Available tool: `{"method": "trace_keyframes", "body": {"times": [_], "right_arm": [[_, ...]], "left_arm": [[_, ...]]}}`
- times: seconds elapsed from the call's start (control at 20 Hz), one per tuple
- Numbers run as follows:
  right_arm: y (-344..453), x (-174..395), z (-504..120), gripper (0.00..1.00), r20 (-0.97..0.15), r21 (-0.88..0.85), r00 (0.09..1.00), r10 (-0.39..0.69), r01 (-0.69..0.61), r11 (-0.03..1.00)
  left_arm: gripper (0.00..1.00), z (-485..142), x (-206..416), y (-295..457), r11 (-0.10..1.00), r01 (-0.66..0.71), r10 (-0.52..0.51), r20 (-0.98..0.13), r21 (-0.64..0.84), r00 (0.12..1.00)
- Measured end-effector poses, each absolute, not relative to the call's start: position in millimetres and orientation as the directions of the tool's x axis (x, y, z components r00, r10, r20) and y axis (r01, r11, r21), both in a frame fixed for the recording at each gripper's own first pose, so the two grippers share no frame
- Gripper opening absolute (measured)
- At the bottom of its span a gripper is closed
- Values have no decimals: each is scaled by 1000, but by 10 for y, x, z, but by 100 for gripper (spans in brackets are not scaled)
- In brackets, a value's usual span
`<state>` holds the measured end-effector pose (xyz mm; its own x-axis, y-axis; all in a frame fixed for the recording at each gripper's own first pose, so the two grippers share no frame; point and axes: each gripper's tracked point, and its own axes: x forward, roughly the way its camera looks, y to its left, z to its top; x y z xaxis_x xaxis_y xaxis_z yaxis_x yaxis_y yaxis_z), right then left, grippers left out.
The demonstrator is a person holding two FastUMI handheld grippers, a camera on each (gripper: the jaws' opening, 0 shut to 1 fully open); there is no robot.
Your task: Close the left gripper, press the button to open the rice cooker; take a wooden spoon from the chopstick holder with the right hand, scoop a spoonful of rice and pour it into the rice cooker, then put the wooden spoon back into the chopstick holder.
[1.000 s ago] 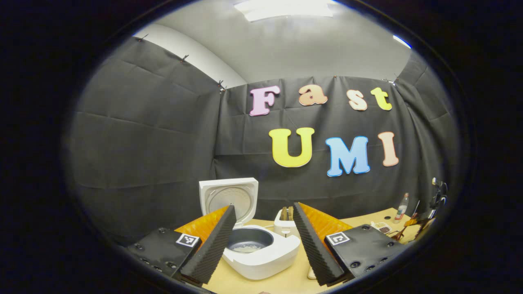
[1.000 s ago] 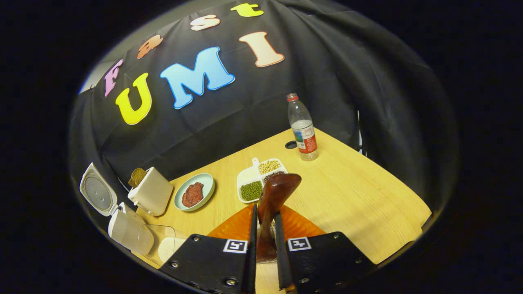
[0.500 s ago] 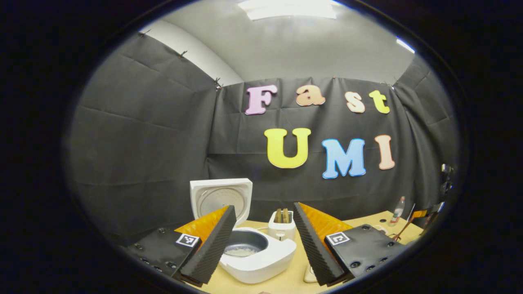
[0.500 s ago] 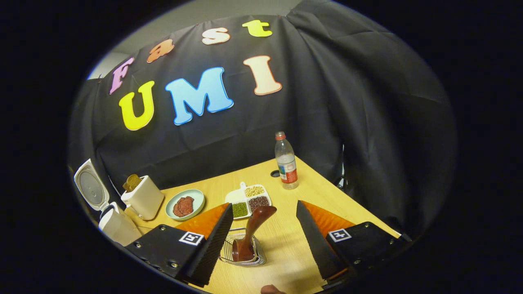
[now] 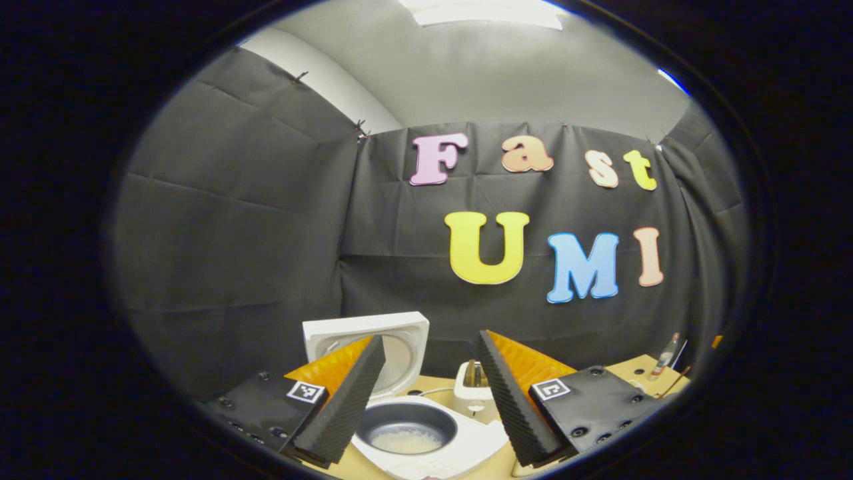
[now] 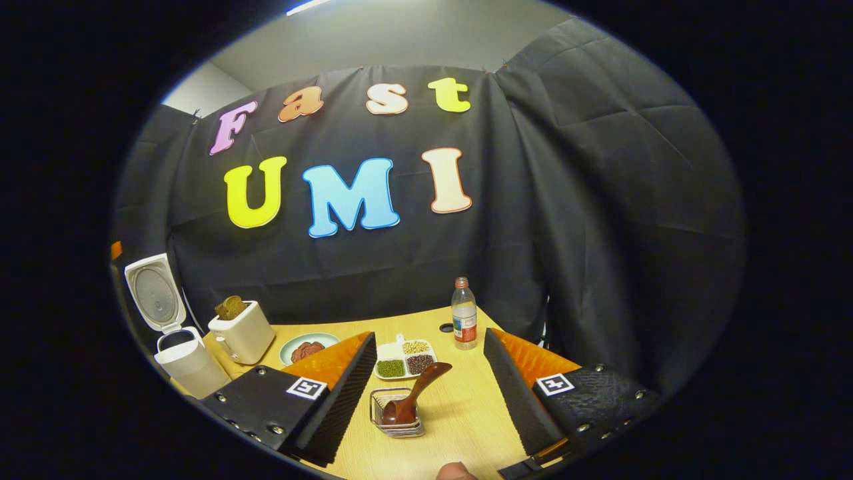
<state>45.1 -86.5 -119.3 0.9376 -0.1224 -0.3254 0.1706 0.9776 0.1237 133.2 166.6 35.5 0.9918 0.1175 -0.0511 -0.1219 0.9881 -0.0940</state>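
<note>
**2 claws empty, spoon standing in its holder**

2 open claws frame the scene, and neither holds anything. In the right gripper view, the right gripper [image 6: 430, 400] has its fingers spread wide, with the wooden spoon [image 6: 414, 397] between them and a little ahead, touching neither pad. The spoon sits bowl-down in the wire chopstick holder [image 6: 393, 421], its handle leaning up and toward the right finger. Beyond the holder lies the divided tray of beans [image 6: 403, 360], and off to the far left of this claw stands the rice cooker [image 6: 178, 353] with its lid raised.

In the left gripper view, the left gripper [image 5: 430, 393] is likewise agape, hovering just short of the cooker, whose dark inner pot [image 5: 406, 430] shows a thin layer of rice at the bottom, between and below the fingers.

Judging by that rice and the parked spoon, the last step, returning the spoon, looks finished. The next move asks little: draw the right claw straight back and up, keeping its fingers wide so neither pad clips the leaning handle and tips the light wire holder.
</note>
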Motion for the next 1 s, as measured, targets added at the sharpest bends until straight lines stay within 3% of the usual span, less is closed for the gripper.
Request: {"method": "trace_keyframes", "body": {"times": [0.6, 1.0], "right_arm": [[-718, 90, -1100, 99, -325, 67, 927, -188, 221, 973], [-567, 10, -1123, 98, -329, 6, 921, -210, 225, 974]], "left_arm": [[95, 410, 2630, 2510, 981, -191, 189, -43, -32, 981], [97, -97, 3348, 2889, 967, -244, 229, -175, -68, 958]]}}
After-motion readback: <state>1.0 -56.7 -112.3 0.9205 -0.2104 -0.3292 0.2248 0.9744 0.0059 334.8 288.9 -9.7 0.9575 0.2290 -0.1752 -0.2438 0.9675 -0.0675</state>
